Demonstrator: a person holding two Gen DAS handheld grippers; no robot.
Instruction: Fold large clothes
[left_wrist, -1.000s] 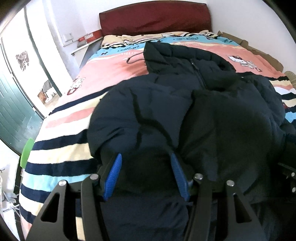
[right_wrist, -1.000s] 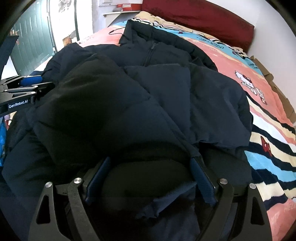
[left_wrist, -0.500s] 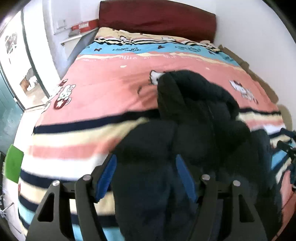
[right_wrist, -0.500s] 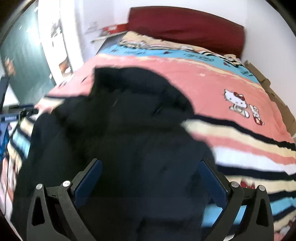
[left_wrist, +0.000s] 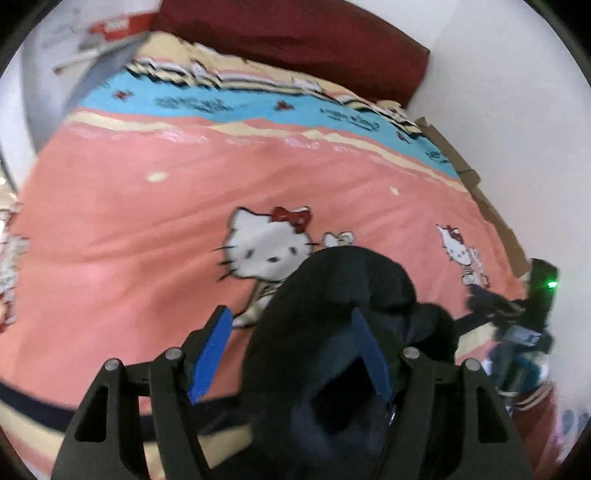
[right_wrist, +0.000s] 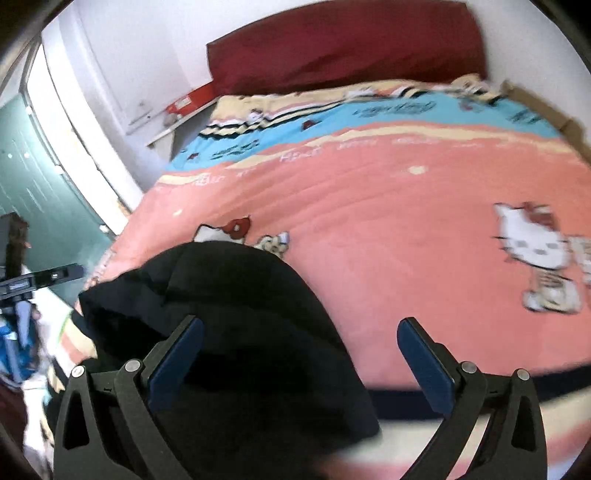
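A dark navy puffer jacket (left_wrist: 343, 306) is bunched up between the fingers of my left gripper (left_wrist: 291, 354), whose blue pads stand apart with the fabric draped between them. In the right wrist view the same jacket (right_wrist: 236, 306) lies heaped over the left side of my right gripper (right_wrist: 301, 354), whose jaws stand wide apart. The jacket hangs above the pink Hello Kitty bedspread (left_wrist: 147, 229). Whether either gripper pinches the fabric is hidden by the bulk of the jacket. The frames are motion blurred.
A dark red headboard (right_wrist: 343, 40) stands at the far end of the bed (right_wrist: 406, 206). A white wall runs along the right side. A green door (right_wrist: 33, 206) and a shelf with a red box (right_wrist: 184, 103) are at the left. The other gripper shows at the right edge (left_wrist: 517, 325).
The jacket lay spread flat on the bed; both grippers have since lifted it and carried it toward the headboard, bunching it, and much of the bedspread is now uncovered.
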